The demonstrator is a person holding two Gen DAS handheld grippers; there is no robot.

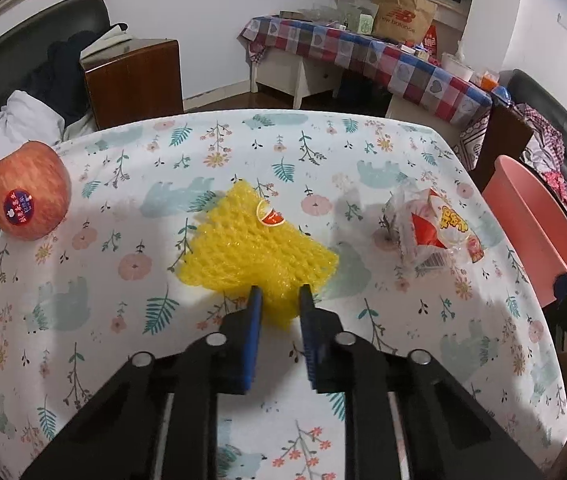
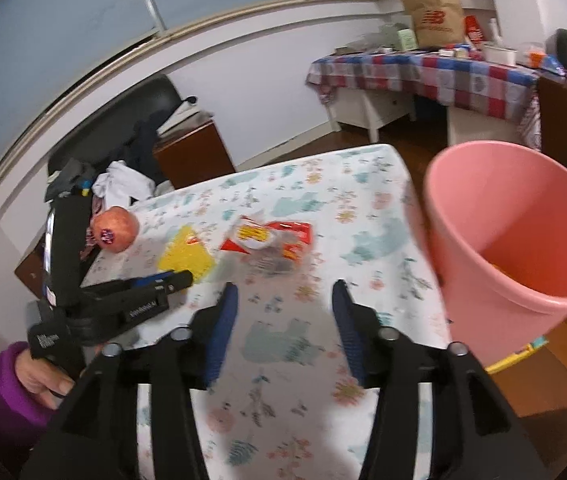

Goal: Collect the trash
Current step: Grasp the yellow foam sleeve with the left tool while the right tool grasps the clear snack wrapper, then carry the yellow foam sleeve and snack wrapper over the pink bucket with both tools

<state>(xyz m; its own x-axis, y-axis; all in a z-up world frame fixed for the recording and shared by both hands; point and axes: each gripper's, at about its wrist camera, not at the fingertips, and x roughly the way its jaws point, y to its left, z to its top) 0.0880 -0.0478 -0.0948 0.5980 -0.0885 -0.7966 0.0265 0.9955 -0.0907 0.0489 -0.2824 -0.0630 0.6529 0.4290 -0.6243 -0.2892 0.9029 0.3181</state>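
A yellow foam fruit net point(image 1: 251, 248) with a small red sticker lies on the floral tablecloth point(image 1: 123, 312). My left gripper point(image 1: 279, 294) has its blue pads on either side of the net's near corner and is closed on it. A crumpled clear and red snack wrapper point(image 1: 431, 228) lies to the right. A pink bin point(image 1: 535, 224) stands past the table's right edge. In the right wrist view my right gripper point(image 2: 285, 292) is open and empty above the table, with the net point(image 2: 185, 256), the wrapper point(image 2: 267, 240) and the pink bin point(image 2: 523, 240) ahead.
A red apple point(image 1: 29, 190) with a sticker sits at the table's far left edge. The left gripper point(image 2: 179, 278) shows in the right wrist view. A wooden cabinet point(image 1: 135, 80), a dark chair and a checked-cloth table point(image 1: 363, 56) stand behind.
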